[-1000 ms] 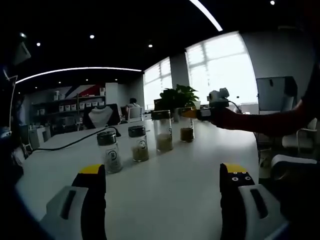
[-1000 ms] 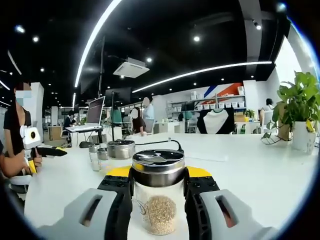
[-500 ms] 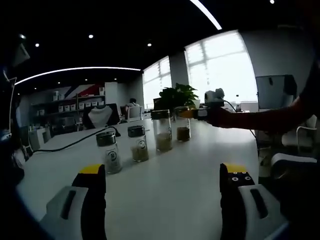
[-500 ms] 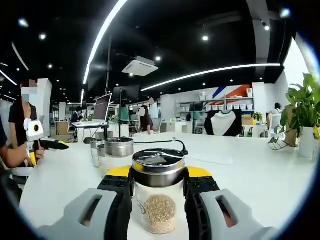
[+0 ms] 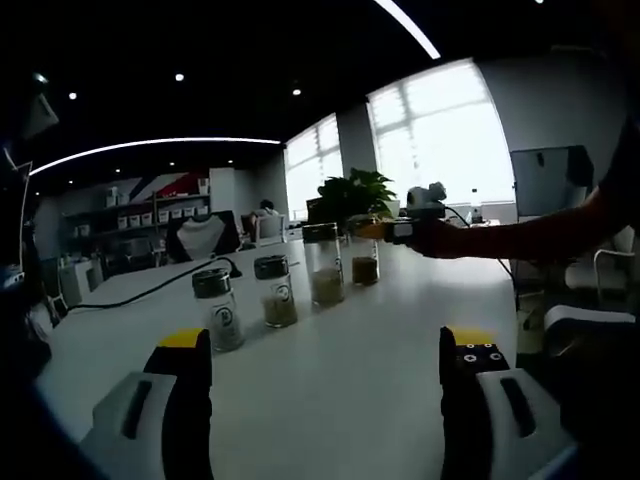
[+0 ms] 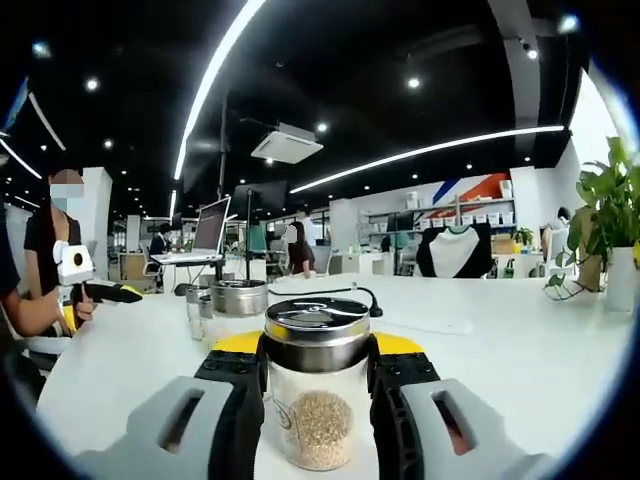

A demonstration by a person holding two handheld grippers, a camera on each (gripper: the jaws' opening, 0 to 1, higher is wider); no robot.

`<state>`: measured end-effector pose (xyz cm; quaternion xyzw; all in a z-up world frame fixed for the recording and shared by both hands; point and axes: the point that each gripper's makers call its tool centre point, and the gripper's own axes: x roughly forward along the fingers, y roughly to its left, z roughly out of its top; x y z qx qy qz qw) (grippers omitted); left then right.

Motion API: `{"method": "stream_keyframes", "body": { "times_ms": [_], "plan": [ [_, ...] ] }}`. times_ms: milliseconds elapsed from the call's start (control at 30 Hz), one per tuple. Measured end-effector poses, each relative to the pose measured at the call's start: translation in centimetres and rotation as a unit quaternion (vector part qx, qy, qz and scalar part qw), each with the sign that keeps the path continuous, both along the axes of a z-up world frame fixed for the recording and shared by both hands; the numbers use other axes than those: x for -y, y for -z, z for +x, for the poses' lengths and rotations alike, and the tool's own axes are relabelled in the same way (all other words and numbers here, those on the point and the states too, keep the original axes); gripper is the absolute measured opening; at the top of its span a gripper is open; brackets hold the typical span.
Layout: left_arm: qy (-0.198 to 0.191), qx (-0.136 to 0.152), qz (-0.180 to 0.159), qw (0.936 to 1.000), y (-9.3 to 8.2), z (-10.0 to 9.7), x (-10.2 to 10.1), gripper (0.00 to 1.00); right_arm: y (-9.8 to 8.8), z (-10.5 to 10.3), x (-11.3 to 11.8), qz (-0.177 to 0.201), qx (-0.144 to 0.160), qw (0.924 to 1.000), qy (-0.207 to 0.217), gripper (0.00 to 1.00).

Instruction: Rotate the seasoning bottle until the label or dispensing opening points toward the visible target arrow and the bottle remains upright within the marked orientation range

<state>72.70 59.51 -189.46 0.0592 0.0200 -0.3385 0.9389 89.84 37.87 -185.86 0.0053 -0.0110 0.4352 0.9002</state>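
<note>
At the bottom centre of the right gripper view, a clear glass seasoning bottle with a shiny metal cap (image 6: pixel 316 385) stands upright between the black, yellow-tipped jaws of the right gripper (image 6: pixel 316 400), which press against its sides in a firm grasp. Pale tan granules fill its lower part, and a small round emblem shows on the glass to the left. Behind it, left of centre, another metal-capped jar (image 6: pixel 239 298) and smaller ones beside it stand on the white table (image 6: pixel 520 350).

In the left gripper view, the left gripper (image 5: pixel 325 400) hovers low in the frame with jaws spread wide and nothing between them. In mid-frame a row of glass jars runs along the table: a short jar with pale contents (image 5: pixel 219 310), a jar of tan granules (image 5: pixel 275 291), a taller one (image 5: pixel 324 263), and the grasped bottle, darker inside, at the right end.

Compared with half a second ago, the right gripper's background has slid slightly, while the bottle sits unchanged between the jaws.
</note>
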Motion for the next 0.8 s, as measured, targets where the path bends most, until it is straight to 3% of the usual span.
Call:
{"method": "stream_keyframes", "body": {
  "times_ms": [367,467,600,667,800],
  "plan": [
    [-0.007,0.007,-0.005,0.9999,-0.3,0.1,0.0,1.0,0.0,0.5,-0.3,-0.006,-0.003,1.0,-0.006,0.38],
    [-0.007,0.007,-0.002,0.9999,-0.4,0.1,-0.1,1.0,0.2,0.4,-0.4,-0.02,0.011,0.9997,0.0,0.38],
    [-0.01,0.007,-0.006,0.9999,-0.5,0.2,-0.3,1.0,0.7,0.2,0.1,-0.026,0.006,0.9995,0.017,0.44],
    [-0.011,0.006,-0.006,0.9999,-0.4,0.2,-0.3,1.0,0.4,-0.2,0.4,-0.007,0.001,0.9997,0.023,0.45],
    [-0.015,0.007,-0.006,0.9999,-0.4,0.3,-0.5,1.0,0.6,-1.5,0.7,-0.024,-0.005,0.9989,0.041,0.49]
  ]
}}
